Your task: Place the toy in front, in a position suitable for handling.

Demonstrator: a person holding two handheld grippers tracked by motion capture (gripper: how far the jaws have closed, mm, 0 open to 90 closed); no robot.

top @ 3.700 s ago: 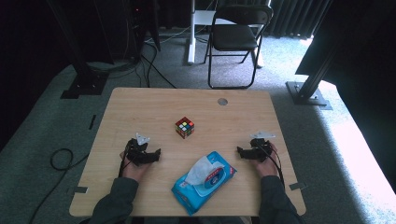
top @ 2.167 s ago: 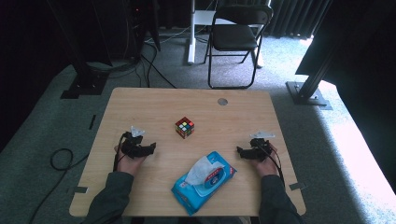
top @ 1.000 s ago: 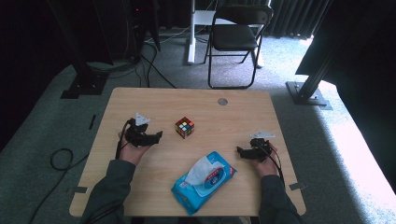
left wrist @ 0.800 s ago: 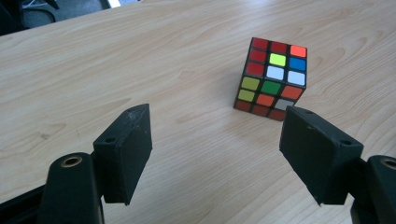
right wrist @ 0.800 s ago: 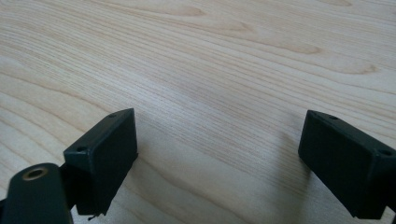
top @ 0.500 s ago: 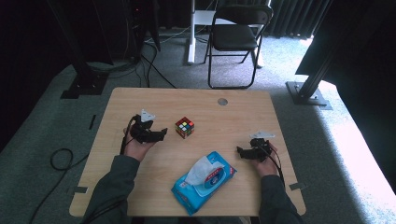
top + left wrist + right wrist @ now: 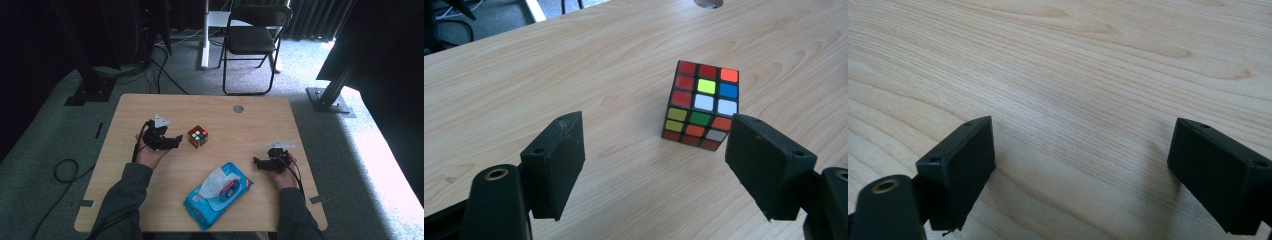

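The left gripper (image 7: pixel 176 142) was held low over the table (image 7: pixel 125 110), left of centre, with its jaws spread wide and directed rightward at the Rubik's cube (image 7: pixel 198 136). The cube was seen resting on the table just beyond the jaw tips, untouched, in the left gripper view (image 7: pixel 702 105). The left forearm was extended diagonally from the near edge. The right gripper (image 7: pixel 256 162) was positioned near the right side, jaws released and parted over bare wood, pointed leftward. A wet wipes pack (image 7: pixel 218 194) was located near the front edge, between the forearms.
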